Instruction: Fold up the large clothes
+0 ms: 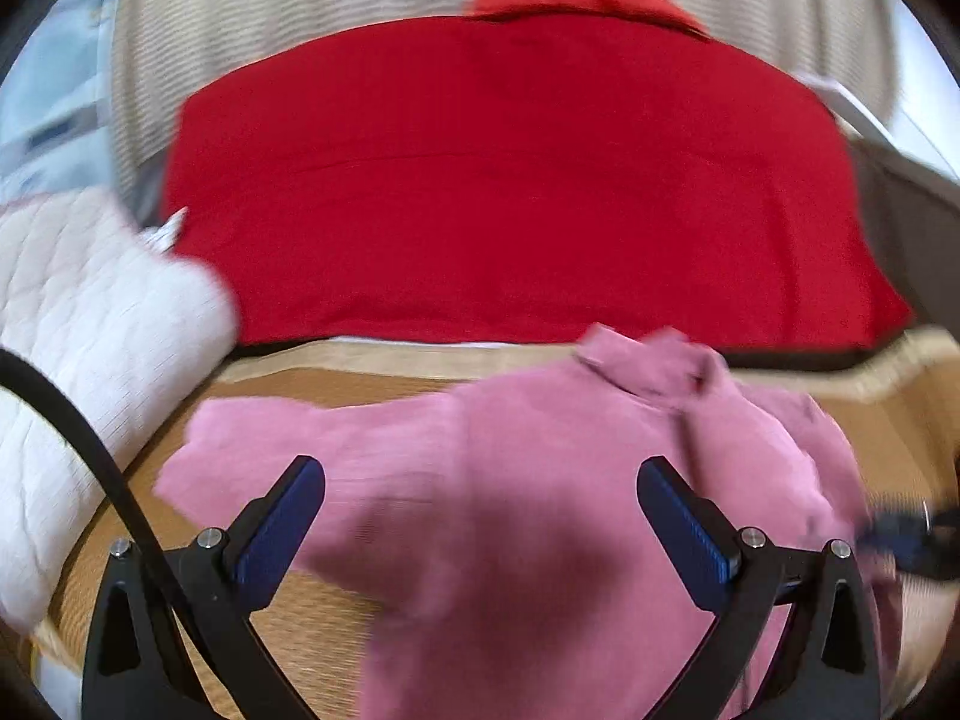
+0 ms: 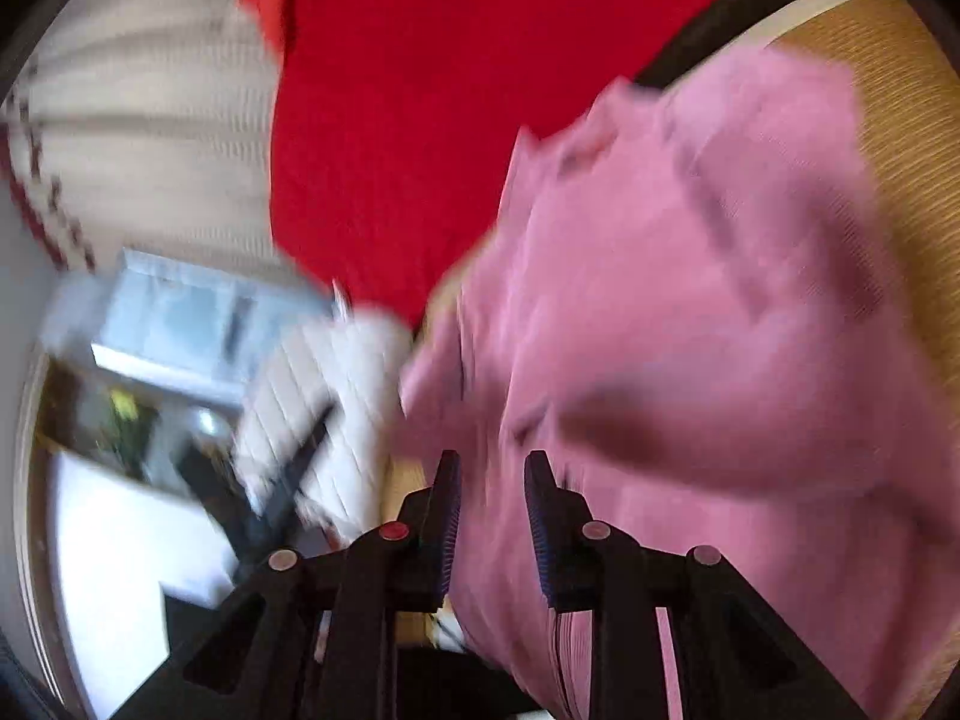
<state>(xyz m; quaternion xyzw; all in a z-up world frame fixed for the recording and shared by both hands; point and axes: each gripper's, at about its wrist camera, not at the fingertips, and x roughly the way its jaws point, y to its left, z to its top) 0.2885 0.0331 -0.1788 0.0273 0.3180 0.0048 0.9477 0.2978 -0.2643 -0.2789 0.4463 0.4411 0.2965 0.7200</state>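
Red blanket: largest item, spread flat over the far half of the scene, a second red piece beyond it; not in play. Woven mat: tan, ribbed surface under the working area, pale border along its far edge. White quilt: padded, bunched at the left of the mat, apart from the garment. Pink top: the task's thing, a large soft knit with a collar toward the red blanket, lying rumpled on the mat with one sleeve spread leftward. Handling, as judged: light, limp, no stiffness, likely to sag and drag when lifted; not fragile, not slippery. Best hold appears to be at shoulder seams or hem corners, pinching a doubled edge. Left claw: jaws spread wide above the chest of the top, holding nothing. Right claw: jaws nearly together with a narrow gap, at the garment's edge; blur prevents telling whether cloth sits between them.
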